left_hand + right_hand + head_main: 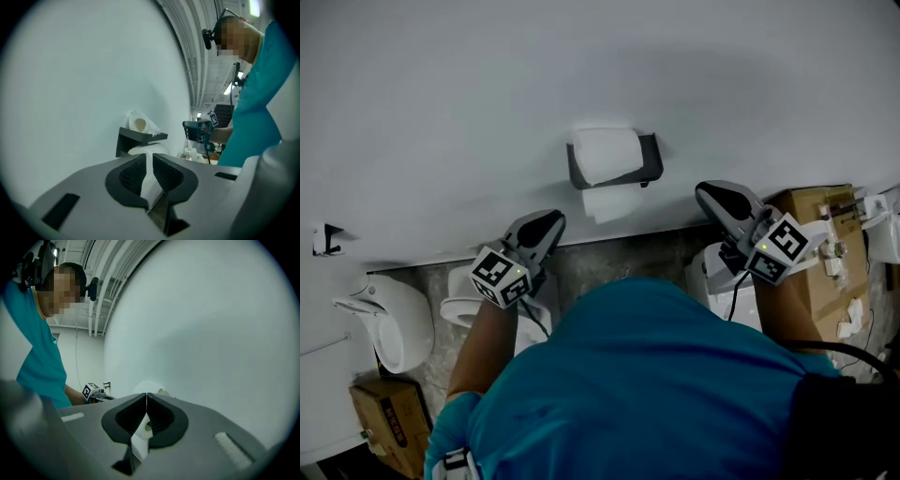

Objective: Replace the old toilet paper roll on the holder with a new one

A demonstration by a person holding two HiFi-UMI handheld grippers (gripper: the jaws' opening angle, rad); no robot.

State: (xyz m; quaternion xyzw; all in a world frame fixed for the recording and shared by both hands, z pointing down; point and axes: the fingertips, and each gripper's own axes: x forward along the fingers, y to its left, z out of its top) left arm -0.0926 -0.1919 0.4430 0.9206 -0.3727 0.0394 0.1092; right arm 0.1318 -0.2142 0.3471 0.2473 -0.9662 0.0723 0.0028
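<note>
A white toilet paper roll [606, 152] sits in a black wall holder [651, 159], with a loose sheet hanging below it. My left gripper [551, 221] is low and to the left of the holder, shut and empty, pointing toward the wall. My right gripper [705, 192] is to the right of the holder, also shut and empty. The left gripper view looks past the shut left gripper [146, 158] at the roll [138, 123] end-on in its holder [137, 137]. In the right gripper view, the roll [149, 386] peeks over the shut right gripper [146, 396].
A white wall [487, 94] fills the upper half of the head view. On the floor are a white toilet [467, 305], a urinal-like fixture [394, 323], a cardboard box [817, 272] at the right and a smaller box [389, 412] at the lower left.
</note>
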